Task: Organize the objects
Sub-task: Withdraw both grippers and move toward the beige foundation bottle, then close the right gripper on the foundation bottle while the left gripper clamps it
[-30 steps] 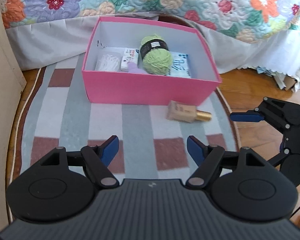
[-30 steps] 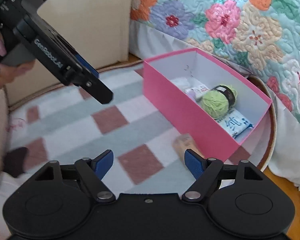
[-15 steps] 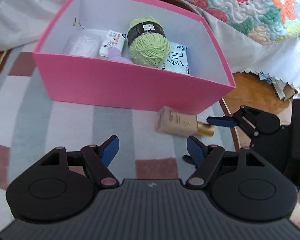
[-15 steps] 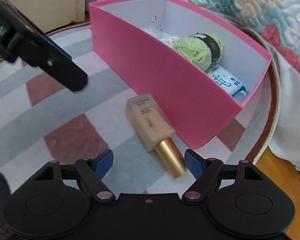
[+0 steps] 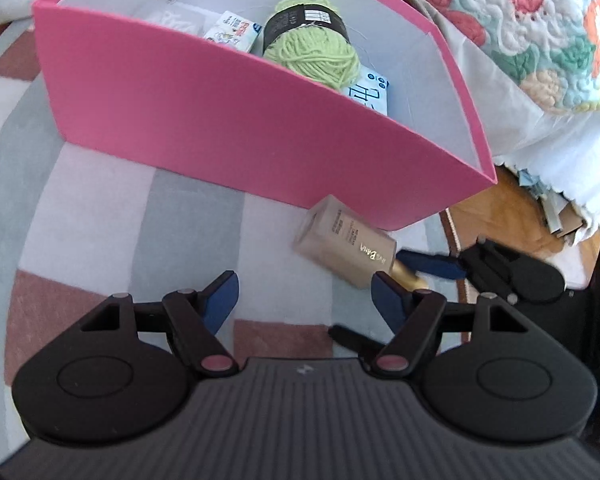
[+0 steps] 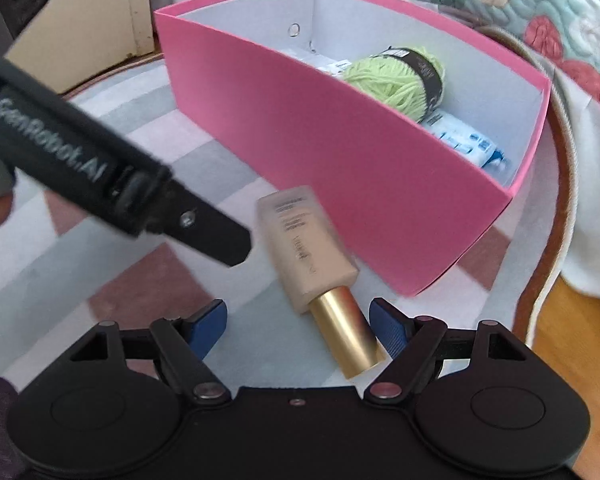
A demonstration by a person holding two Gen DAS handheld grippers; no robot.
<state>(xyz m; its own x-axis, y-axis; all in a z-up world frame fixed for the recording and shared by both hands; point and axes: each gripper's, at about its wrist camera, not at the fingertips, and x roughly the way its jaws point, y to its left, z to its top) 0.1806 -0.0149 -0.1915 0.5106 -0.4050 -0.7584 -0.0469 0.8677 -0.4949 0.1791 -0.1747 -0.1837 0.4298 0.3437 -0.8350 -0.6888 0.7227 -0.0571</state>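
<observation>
right hand-held gripper is straddling the foundation bottle's gold cap, fingers apart, presumably for boxing in the pink box; left hand-held gripper is hovering apart, empty.

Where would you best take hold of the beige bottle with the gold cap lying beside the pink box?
Probably across the flat-sided beige body of the bottle, from above. It lies flat on the rug, cap toward the open right gripper, and the round gold cap could slip.
</observation>
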